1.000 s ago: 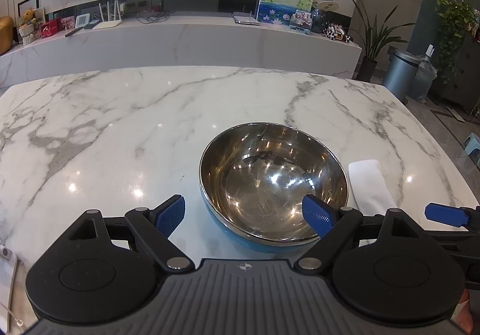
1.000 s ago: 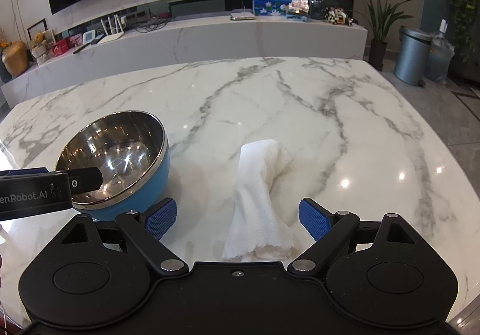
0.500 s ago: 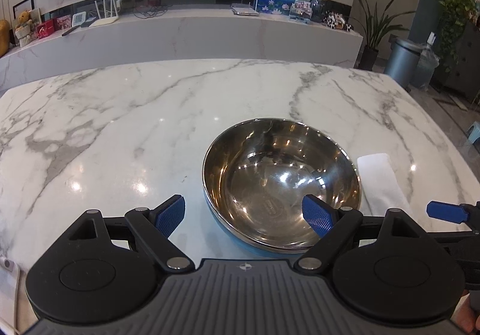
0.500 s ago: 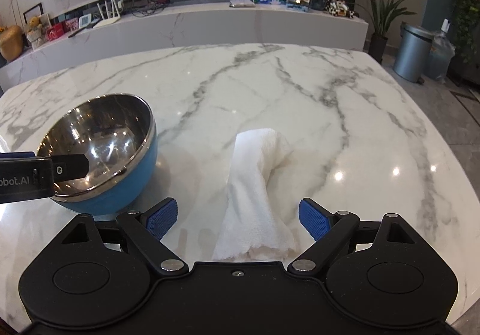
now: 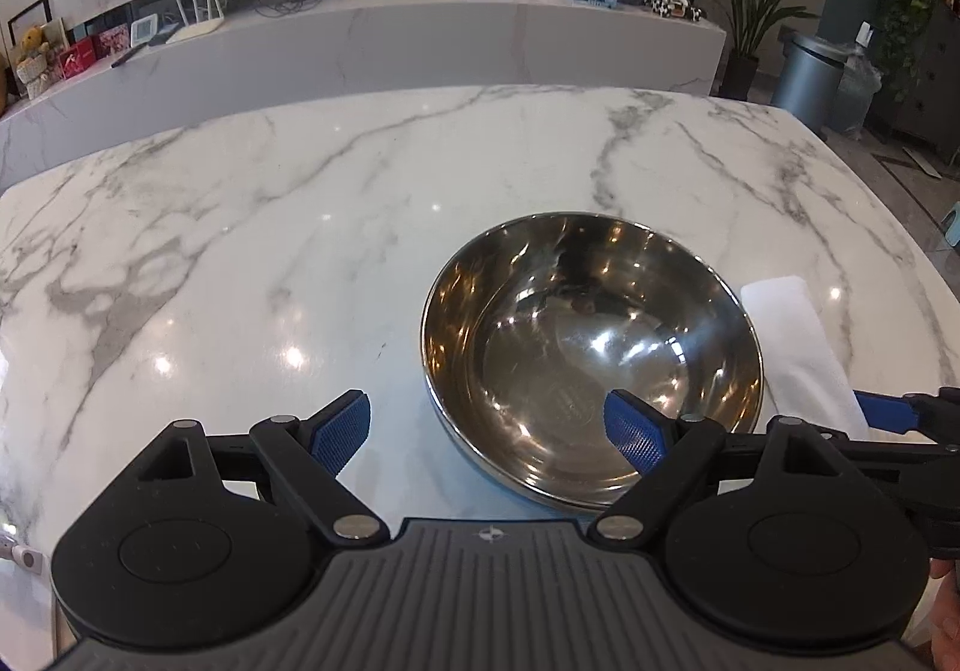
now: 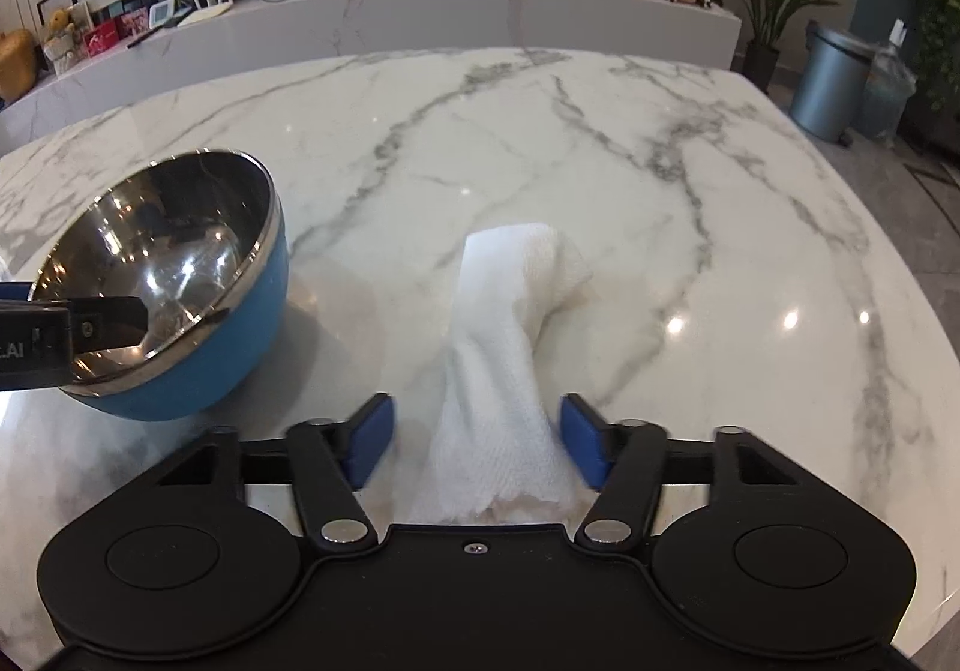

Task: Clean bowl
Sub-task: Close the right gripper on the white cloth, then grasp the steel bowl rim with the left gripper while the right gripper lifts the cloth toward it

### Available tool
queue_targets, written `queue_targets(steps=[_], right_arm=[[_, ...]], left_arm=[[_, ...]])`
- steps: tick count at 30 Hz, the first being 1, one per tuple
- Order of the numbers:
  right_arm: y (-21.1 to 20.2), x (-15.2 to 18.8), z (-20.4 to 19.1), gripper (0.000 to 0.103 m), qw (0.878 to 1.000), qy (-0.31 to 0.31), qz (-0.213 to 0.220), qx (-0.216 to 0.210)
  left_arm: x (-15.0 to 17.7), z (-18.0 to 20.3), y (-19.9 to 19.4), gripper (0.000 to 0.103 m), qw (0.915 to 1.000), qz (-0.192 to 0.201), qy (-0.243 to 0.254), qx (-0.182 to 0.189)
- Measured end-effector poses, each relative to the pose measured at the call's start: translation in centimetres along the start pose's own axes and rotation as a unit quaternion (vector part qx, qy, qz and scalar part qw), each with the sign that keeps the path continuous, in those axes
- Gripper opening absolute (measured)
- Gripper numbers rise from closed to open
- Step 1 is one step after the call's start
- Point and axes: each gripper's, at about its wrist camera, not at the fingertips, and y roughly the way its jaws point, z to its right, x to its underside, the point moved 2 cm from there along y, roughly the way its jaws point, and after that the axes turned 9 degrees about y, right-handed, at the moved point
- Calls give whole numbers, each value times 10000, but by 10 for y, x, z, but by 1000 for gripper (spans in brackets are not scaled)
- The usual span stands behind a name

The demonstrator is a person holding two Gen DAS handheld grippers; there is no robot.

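Your right gripper (image 6: 477,446) straddles the towel (image 6: 501,371), jaws closing but not yet touching; its long axis runs straight ahead. Left gripper (image 5: 486,434) gapes over the bowl (image 5: 591,359) rim.

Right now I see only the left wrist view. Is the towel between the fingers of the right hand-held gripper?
Observer: Yes. The towel lies between the fingers of the right hand-held gripper. Its jaws are closing, and a gap shows at the left pad.
Operator: Is the towel flat?
Observer: No, its far end is humped up.
Operator: What colour is the bowl outside?
Observer: The bowl is blue outside, under a steel rim.
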Motion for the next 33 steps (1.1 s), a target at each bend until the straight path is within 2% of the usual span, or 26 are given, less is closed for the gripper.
queue_targets(steps=[7, 9, 14, 19, 24, 29, 33], right_arm=[[2, 2, 3, 42, 9999, -74, 51, 46], [2, 2, 4, 31, 10000, -50, 67, 47], [2, 1, 9, 25, 10000, -3, 75, 15], [-3, 1, 14, 26, 9999, 45, 156, -1], [-12, 0, 20, 31, 9993, 58, 379, 0], [-9, -1, 24, 33, 9993, 142, 324, -145], [-5, -1, 23, 33, 9995, 69, 304, -89]], left_arm=[[2, -2, 4, 85, 9999, -110, -25, 86], [2, -2, 4, 85, 9999, -121, 0, 73], [2, -5, 5, 85, 9998, -173, -71, 69], [3, -8, 6, 85, 9997, -204, -106, 46], [3, -8, 9, 85, 9996, -252, -92, 63], [3, -10, 10, 85, 9995, -269, -125, 94], [4, -10, 11, 85, 9994, -299, -151, 56]])
